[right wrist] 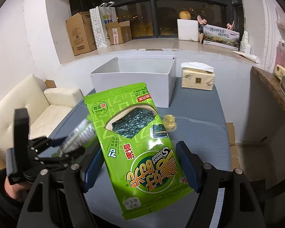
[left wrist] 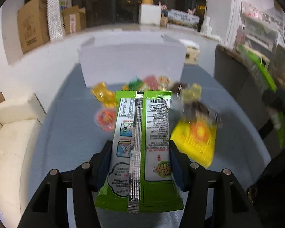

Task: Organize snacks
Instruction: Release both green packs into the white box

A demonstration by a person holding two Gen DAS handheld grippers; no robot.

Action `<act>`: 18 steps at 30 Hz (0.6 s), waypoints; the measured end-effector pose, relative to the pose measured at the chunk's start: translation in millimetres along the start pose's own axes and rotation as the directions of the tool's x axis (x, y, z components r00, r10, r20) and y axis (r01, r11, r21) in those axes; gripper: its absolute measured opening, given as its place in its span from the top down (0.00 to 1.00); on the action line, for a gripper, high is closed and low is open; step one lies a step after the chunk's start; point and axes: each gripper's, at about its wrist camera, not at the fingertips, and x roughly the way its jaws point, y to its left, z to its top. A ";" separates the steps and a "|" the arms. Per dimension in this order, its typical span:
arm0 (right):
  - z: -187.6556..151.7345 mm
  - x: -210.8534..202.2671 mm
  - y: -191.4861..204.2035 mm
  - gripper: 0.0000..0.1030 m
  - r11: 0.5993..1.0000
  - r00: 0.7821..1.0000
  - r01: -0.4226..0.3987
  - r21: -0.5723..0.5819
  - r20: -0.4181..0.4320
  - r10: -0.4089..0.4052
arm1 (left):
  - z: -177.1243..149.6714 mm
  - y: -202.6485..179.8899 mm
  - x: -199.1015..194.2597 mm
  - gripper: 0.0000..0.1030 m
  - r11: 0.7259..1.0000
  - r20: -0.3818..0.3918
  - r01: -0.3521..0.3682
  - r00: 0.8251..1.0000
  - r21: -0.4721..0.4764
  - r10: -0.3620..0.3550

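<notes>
My left gripper (left wrist: 140, 152) is shut on a green seaweed packet (left wrist: 140, 133), back side up, held above the blue table. My right gripper (right wrist: 138, 155) is shut on a second green seaweed packet (right wrist: 134, 142), front side up. A white open box (left wrist: 131, 57) stands at the far side of the table, also in the right wrist view (right wrist: 138, 76). Loose snacks lie before it: yellow jelly cups (left wrist: 104, 95), an orange cup (left wrist: 105, 117), a yellow packet (left wrist: 195, 138), brown wrapped sweets (left wrist: 197, 108). One yellow jelly cup (right wrist: 169, 122) shows beyond the right packet. The left gripper (right wrist: 47, 152) appears at left.
A tissue pack (right wrist: 197, 78) lies right of the box. A cream sofa (right wrist: 34, 110) stands left of the table. A dark counter (left wrist: 241, 79) is at right. Cardboard boxes (right wrist: 81, 34) stand by the far window.
</notes>
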 end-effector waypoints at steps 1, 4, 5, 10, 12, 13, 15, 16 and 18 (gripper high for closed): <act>1.2 0.9 2.3 0.23 1.000 1.000 -0.002 -0.003 0.002 0.002 | 4.0 2.6 -5.6 0.41 1.000 0.014 -0.003 1.000 -0.014 0.003; 8.1 2.6 6.3 0.23 1.000 1.000 -0.006 -0.001 0.017 0.006 | 21.6 8.4 -18.3 0.41 0.999 0.067 0.005 0.998 -0.041 -0.002; 12.5 3.8 6.7 0.23 1.000 1.000 -0.006 0.002 0.025 0.005 | 27.3 9.4 -22.4 0.41 0.999 0.087 0.004 0.996 -0.044 0.000; 46.1 14.6 5.6 0.23 1.000 0.998 -0.003 0.022 0.068 0.002 | 69.9 17.7 -32.3 0.40 0.998 0.168 0.006 0.986 -0.060 0.004; 64.0 22.0 3.0 0.23 1.000 0.996 -0.004 0.030 0.086 0.001 | 92.3 22.7 -27.6 0.40 0.998 0.189 0.005 0.982 -0.064 0.007; 75.0 27.1 0.6 0.23 0.999 0.995 -0.005 0.038 0.098 0.001 | 100.9 25.2 -25.9 0.40 0.998 0.194 0.009 0.981 -0.065 0.004; 93.7 38.1 -4.4 0.23 0.999 0.993 0.010 0.053 0.114 -0.016 | 125.1 30.9 -15.9 0.40 0.997 0.209 0.011 0.978 -0.071 0.004; 104.0 45.9 -7.4 0.23 0.998 0.992 0.021 0.060 0.120 -0.028 | 135.3 33.2 -11.9 0.40 0.997 0.215 0.015 0.977 -0.072 0.001; 125.1 63.6 -12.8 0.23 0.996 0.991 0.056 0.071 0.121 -0.064 | 158.0 38.5 0.9 0.40 0.997 0.219 0.013 0.976 -0.071 0.002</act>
